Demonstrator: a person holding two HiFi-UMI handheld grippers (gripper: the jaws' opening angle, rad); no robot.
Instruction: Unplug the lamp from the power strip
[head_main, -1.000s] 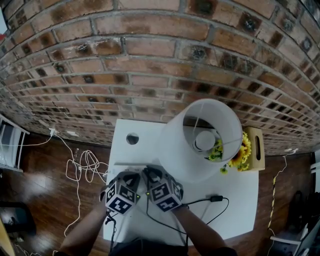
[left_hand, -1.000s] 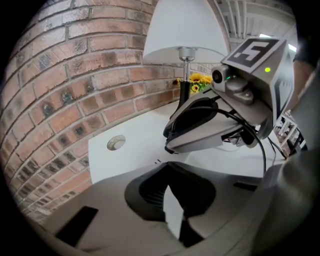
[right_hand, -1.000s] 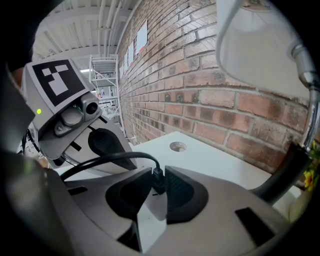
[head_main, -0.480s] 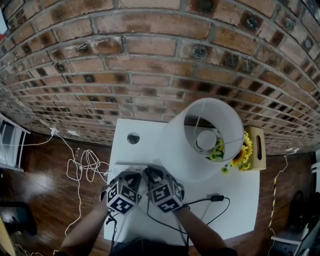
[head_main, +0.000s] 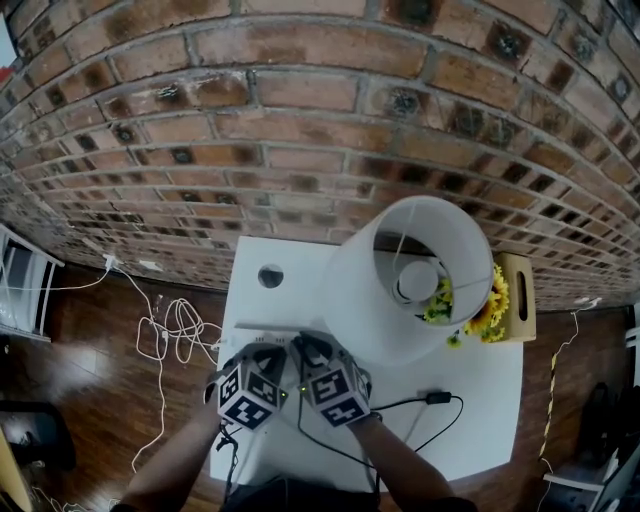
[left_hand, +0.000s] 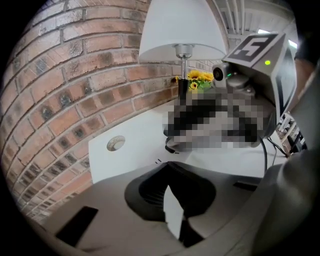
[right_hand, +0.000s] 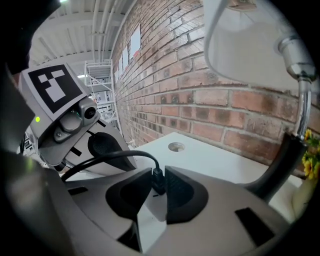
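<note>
Now, plug gripped, not yet pulled.
Nearest, in front of the lamp (head_main: 410, 280) and toward its left, the right tongs (right_hand: 159, 182) are pinched narrow on the black plug (right_hand: 158, 179), which looks seated in the white power strip (right_hand: 151, 221). The left tongs (left_hand: 176, 200), on the side away from the lamp, clamp the strip itself. Next likely calls for a straight pull off the strip while the left steadies it. Farther back, the lamp stands at the table's (head_main: 470, 420) rear.

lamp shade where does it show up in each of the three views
Head view: lamp shade right of centre, seen from above.
Left gripper view: top centre.
Right gripper view: top right corner.
Shared landmark: the round table hole, in all three.
</note>
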